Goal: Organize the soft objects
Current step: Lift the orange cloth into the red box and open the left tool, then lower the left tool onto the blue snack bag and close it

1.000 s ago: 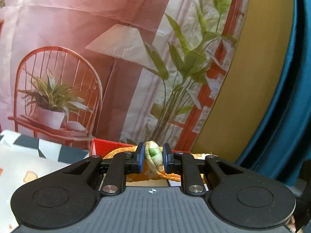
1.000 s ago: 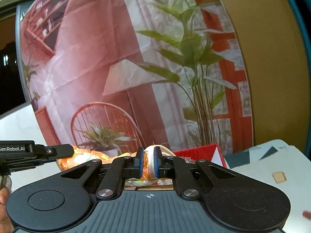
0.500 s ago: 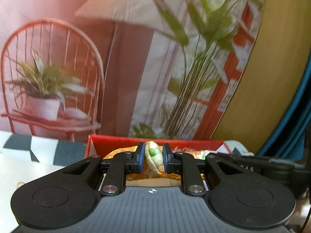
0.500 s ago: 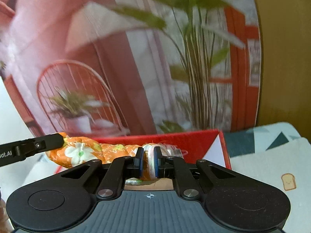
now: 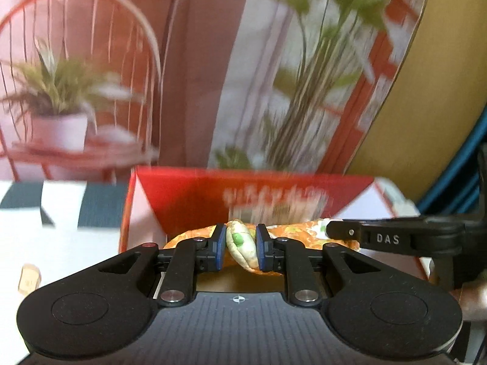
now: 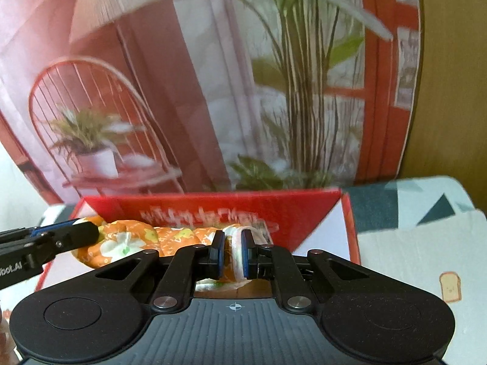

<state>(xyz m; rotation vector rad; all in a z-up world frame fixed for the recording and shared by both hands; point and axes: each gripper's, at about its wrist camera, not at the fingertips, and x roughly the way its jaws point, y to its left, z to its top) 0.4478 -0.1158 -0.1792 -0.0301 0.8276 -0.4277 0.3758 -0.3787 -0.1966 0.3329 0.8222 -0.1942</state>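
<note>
Together, the left tool (image 5: 241, 250) and right tool (image 6: 233, 254) each pinch an end of the orange floral cloth (image 6: 179, 238) over the open red box (image 6: 304, 213). Its white lettering is blurred, and the tool bodies hide the box floor.

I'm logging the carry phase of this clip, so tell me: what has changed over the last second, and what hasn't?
Both tools have carried the orange floral cloth forward and down toward the red box, which now looms larger and lower in both views; the cloth hangs just in front of its inner back wall. Nothing was taken hold of or let go. The left tool and right tool stay shut on opposite ends of the cloth.
</note>
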